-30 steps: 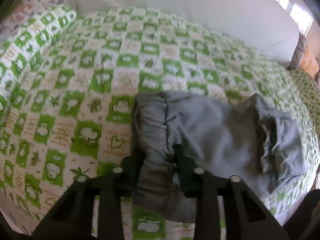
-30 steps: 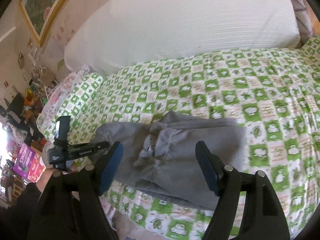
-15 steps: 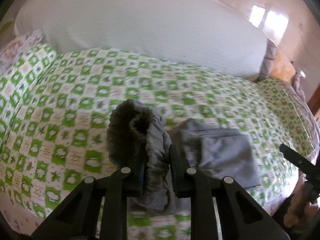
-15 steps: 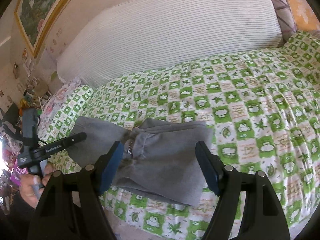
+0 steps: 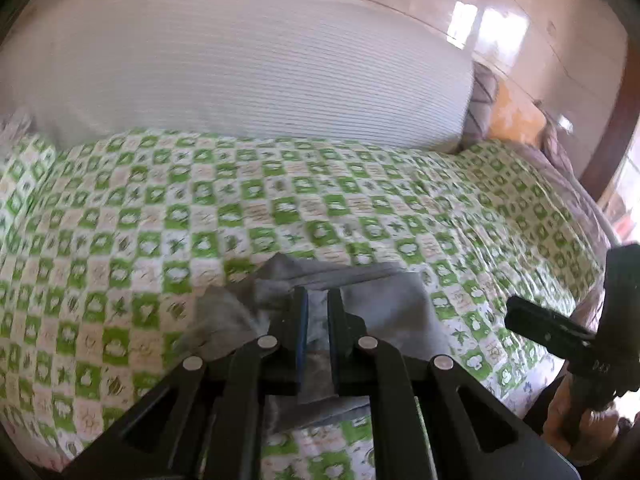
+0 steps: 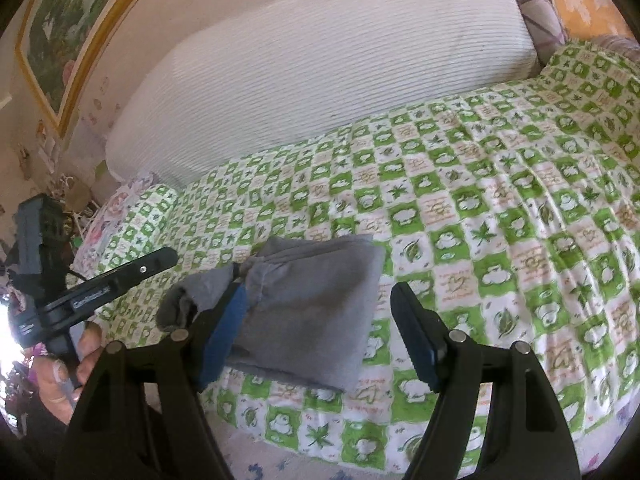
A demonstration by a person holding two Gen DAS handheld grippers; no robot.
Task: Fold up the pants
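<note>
The grey pants [image 6: 308,304] lie folded near the front edge of the bed, with a bunched grey end [image 6: 192,296] sticking out to the left. In the left wrist view the pants [image 5: 384,308] lie under and ahead of my left gripper [image 5: 318,312]. Its jaws stand nearly shut, with grey fabric showing in the narrow gap; I cannot tell whether they pinch it. My right gripper [image 6: 320,304] is open and empty, hovering above the folded pants. The left gripper's body [image 6: 100,284] shows at the left of the right wrist view.
The green and white checked bedspread [image 6: 500,220] covers the bed. A large white ribbed pillow [image 6: 320,72] lies along the wall. Patterned cushions [image 6: 560,0] sit at the far right. The right gripper's body [image 5: 580,336] shows at the right edge of the left wrist view.
My left gripper carried the raised bunched end of the pants rightward and down over the rest, making a smaller fold. The right gripper stayed open above the pants.
</note>
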